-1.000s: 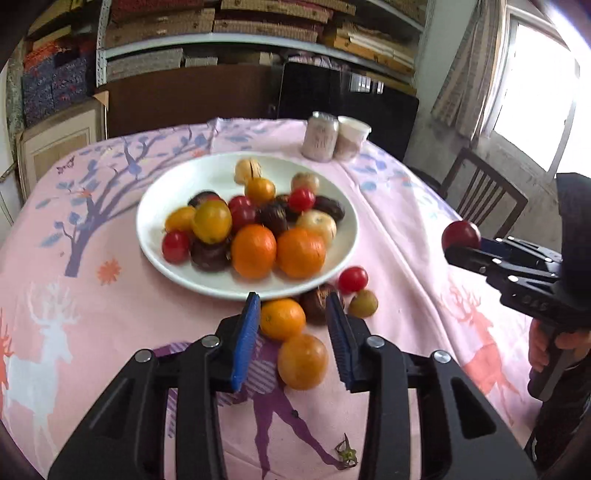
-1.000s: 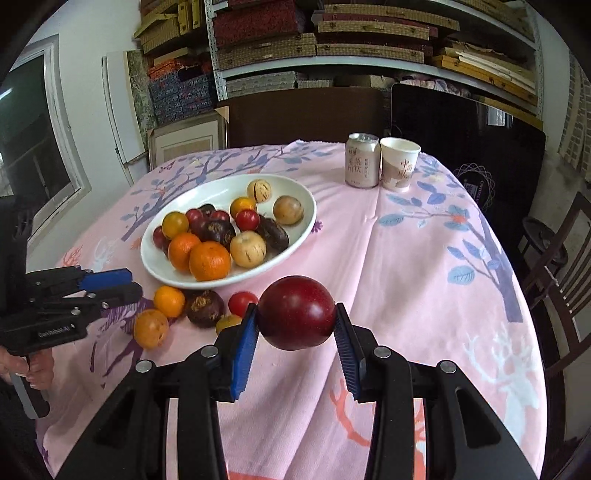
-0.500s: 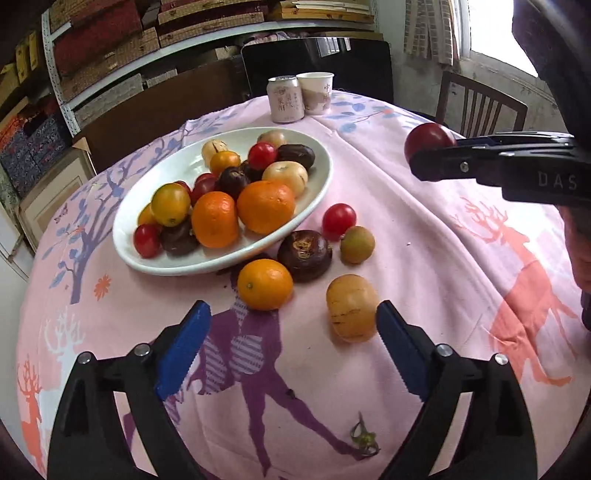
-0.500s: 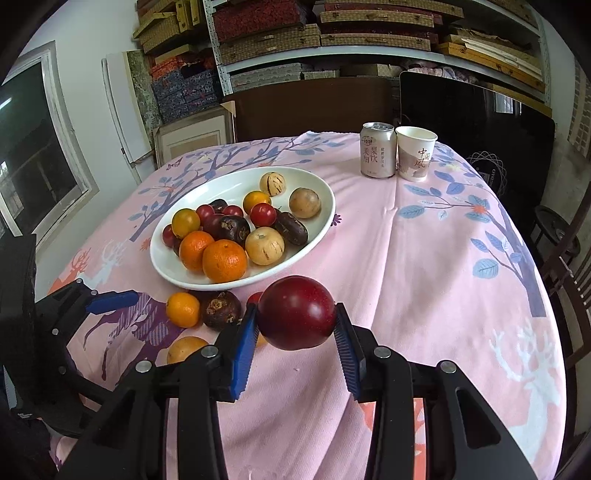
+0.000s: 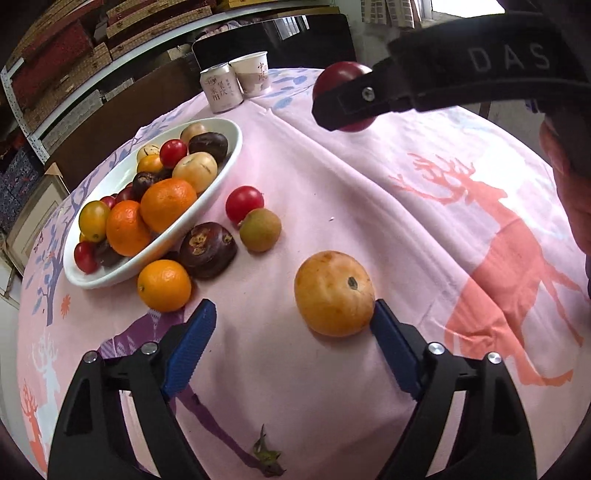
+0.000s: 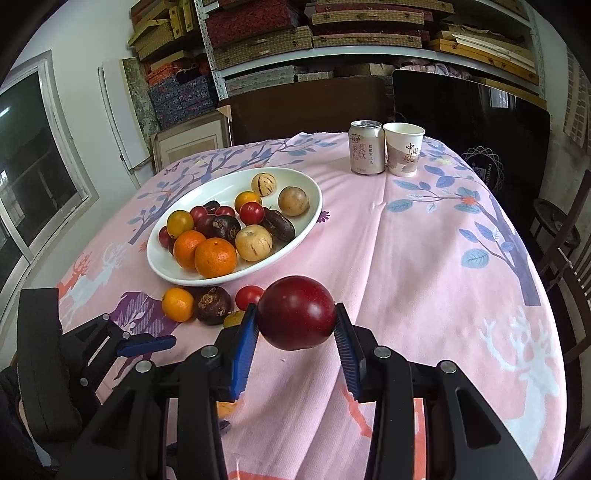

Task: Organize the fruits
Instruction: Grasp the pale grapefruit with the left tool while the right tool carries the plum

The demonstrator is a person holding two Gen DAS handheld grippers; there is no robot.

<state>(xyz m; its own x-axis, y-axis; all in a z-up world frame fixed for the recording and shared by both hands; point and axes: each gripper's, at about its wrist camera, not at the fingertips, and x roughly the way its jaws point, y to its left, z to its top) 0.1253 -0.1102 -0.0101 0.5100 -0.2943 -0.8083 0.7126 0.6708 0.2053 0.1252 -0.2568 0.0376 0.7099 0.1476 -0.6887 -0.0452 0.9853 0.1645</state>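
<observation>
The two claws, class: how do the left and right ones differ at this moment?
The left claw is open, while the right claw is shut on a dark red fruit. The left sits low by a yellow-orange fruit lying on the tablecloth; the right holds its fruit above it. Both have blue ribbed pads.

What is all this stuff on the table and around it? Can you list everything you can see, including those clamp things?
Plate: one, white, oval, left of table centre, heaped with fruit.
Oranges: two on the plate's near side; a third, smaller, on the cloth.
Tomatoes: several on the plate; one red on the cloth.
Dark purple fruit: one on the cloth by the plate, more on it.
Small brown fruit: one, beside the red tomato.
Yellow-orange fruit: one, on the cloth.
Can and paper cup: one each, far edge.
Tablecloth: pink, tree and deer print.
Shelves: stacked boxes, behind.
Left gripper: open, right pad touching the yellow-orange fruit.
Right gripper: shut on a dark red plum.
</observation>
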